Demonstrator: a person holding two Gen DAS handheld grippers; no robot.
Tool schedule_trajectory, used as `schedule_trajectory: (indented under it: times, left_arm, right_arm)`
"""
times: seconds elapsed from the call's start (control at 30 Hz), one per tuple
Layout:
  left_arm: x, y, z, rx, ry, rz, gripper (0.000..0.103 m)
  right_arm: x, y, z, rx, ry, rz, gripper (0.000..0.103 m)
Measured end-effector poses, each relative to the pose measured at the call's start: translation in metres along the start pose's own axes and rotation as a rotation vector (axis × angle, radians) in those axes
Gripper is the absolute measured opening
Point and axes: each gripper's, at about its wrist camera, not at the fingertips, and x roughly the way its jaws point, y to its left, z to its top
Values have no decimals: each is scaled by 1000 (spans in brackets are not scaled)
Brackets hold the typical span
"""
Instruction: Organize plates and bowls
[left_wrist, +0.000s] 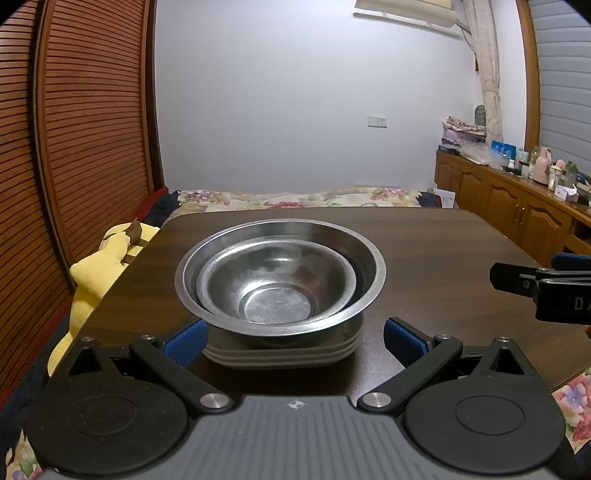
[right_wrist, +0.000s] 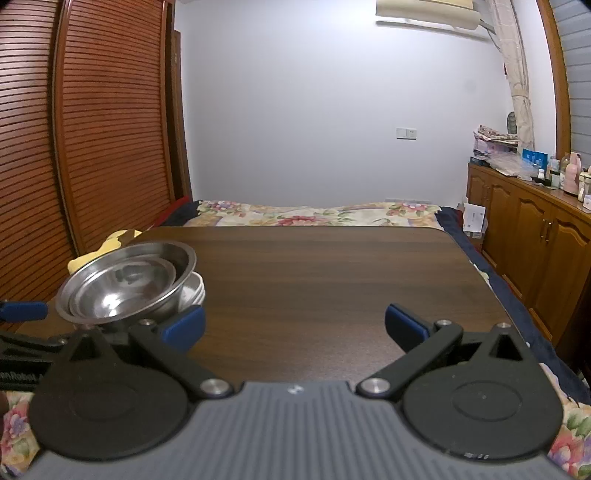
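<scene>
A small steel bowl (left_wrist: 275, 282) sits nested inside a larger steel bowl (left_wrist: 365, 254), and both rest on a stack of grey-white plates (left_wrist: 280, 356) on the dark wooden table (left_wrist: 443, 243). My left gripper (left_wrist: 293, 338) is open, its blue pads on either side of the plate stack, not closed on it. The same stack of bowls (right_wrist: 122, 284) shows at the left of the right wrist view. My right gripper (right_wrist: 293, 325) is open and empty over bare table, to the right of the stack.
A yellow plush toy (left_wrist: 96, 273) lies off the table's left edge. A bed with a floral cover (right_wrist: 314, 214) lies beyond the far edge. Wooden cabinets (right_wrist: 535, 236) with clutter stand at right, slatted wooden doors (left_wrist: 74, 129) at left.
</scene>
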Motion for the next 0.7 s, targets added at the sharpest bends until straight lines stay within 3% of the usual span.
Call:
schedule_trajectory:
  times: [0.7]
  left_arm:
    - [-2,4,3,-10,-13,11,103]
  right_arm:
    - [2,-1,0,9,1,-13,103]
